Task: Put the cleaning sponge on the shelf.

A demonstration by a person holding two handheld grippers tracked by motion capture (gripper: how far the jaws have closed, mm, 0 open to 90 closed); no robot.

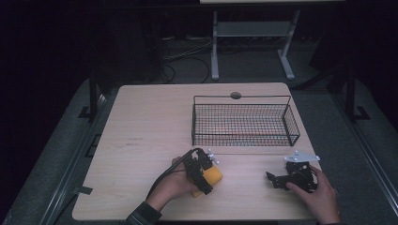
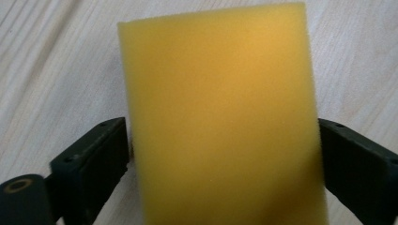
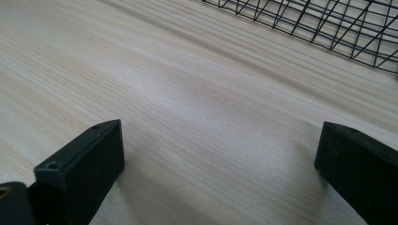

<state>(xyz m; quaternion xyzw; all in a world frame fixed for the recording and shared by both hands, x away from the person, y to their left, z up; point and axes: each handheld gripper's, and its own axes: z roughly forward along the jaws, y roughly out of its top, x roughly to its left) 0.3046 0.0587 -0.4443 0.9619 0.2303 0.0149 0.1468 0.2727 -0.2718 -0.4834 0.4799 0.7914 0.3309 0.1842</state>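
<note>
**Ana:** So, how far has the work got, starting from the left?

**Ben:** Barely begun, I'd say. The left gripper [image 1: 204, 180] is down on the yellow sponge [image 2: 220, 117], which lies flat on the wooden table [image 1: 150, 122] near the front edge, a little left of the middle. In the left gripper view one black jaw stands on each side of the sponge, right up against its long edges.

**Ana:** Is it gripped, then?

**Ben:** I can't tell. The jaws are spread about as wide as the sponge and look to be touching it, but the foam shows no dent. It could be a light grip or only a straddle. Either way the sponge hasn't been lifted.

**Ana:** And further along?

**Ben:** The black wire basket [image 1: 241, 97] sits toward the far right of the table, well apart from the sponge. It looks empty, though the mesh is dark. My guess is that the sponge is meant to go in there, so the lift, the carry and the drop are all left to do.

**Ana:** And the right side?

**Ben:** The right gripper [image 1: 274, 179] rests low near the front right corner, in front of the basket. Its jaws are wide apart with only bare wood between them, and the basket's mesh shows beyond them in the right gripper view. It holds nothing and looks idle.
</note>
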